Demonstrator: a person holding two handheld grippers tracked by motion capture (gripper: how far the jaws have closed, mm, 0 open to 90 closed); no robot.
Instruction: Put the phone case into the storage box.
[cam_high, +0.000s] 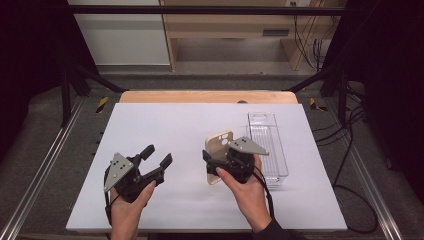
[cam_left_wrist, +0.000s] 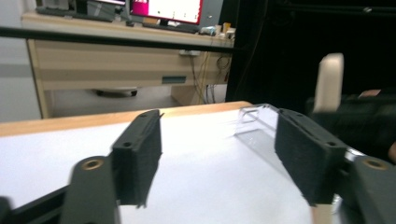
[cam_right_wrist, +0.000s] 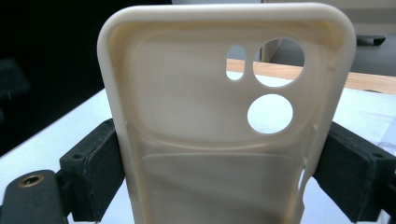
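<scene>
Right gripper (cam_high: 216, 165) clenched on cream phone case (cam_high: 219, 150), pads squeezing its side edges, case held upright above white table (cam_high: 165, 125), beside clear plastic bin (cam_high: 268, 145). Left gripper (cam_high: 156, 161) released, jaws apart, nothing between. Risk, as judged: soft case buckles or pops from edge grip; swing may knock bin.

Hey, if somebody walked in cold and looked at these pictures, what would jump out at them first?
Probably the cream phone case, held upright above the white table, clamped by its side edges in the right claw. Next, the clear plastic tray lying just to the right of that hand. The left claw hangs open and empty over the table's near left part.
</scene>
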